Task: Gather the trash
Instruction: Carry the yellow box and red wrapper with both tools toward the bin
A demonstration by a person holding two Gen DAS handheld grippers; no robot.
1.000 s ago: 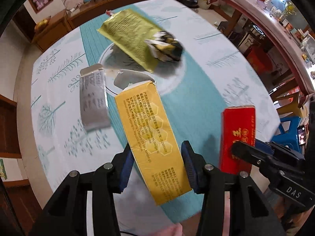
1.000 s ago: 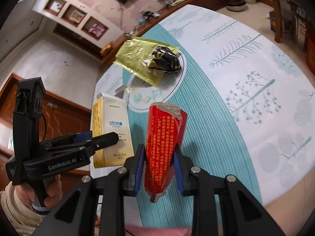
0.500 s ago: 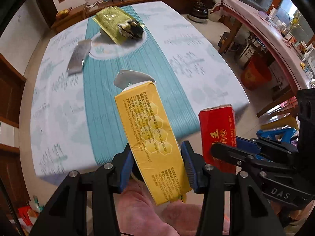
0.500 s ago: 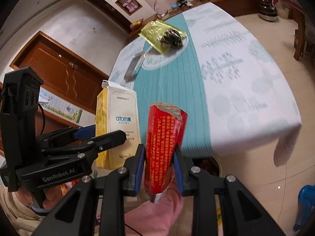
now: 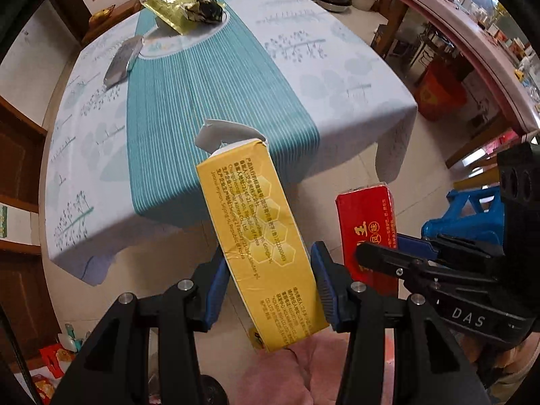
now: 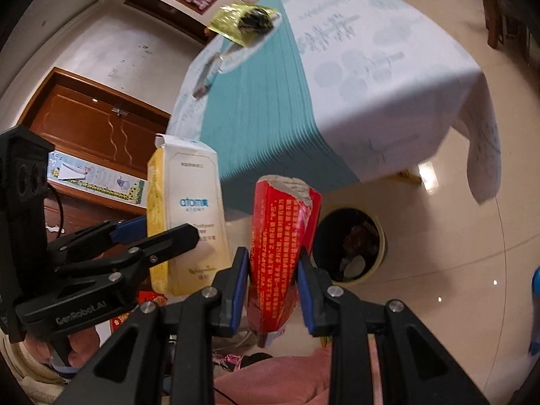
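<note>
Right wrist: both hand-held grippers clamped, L (image 6: 189, 233) on carton (image 6: 189, 209), R (image 6: 272, 287) on red pack (image 6: 280, 243) hiding bin (image 6: 351, 246) partly.

There are two grippers, the left gripper (image 5: 268, 290) and the right gripper (image 6: 271, 290), one yellow carton (image 5: 260, 243), one red packet (image 6: 280, 246), one gold foil bag (image 5: 170, 0), one crumpled dark wrapper (image 5: 204, 11), one silver sachet (image 5: 123, 60), and one bin (image 6: 354, 246).
</note>
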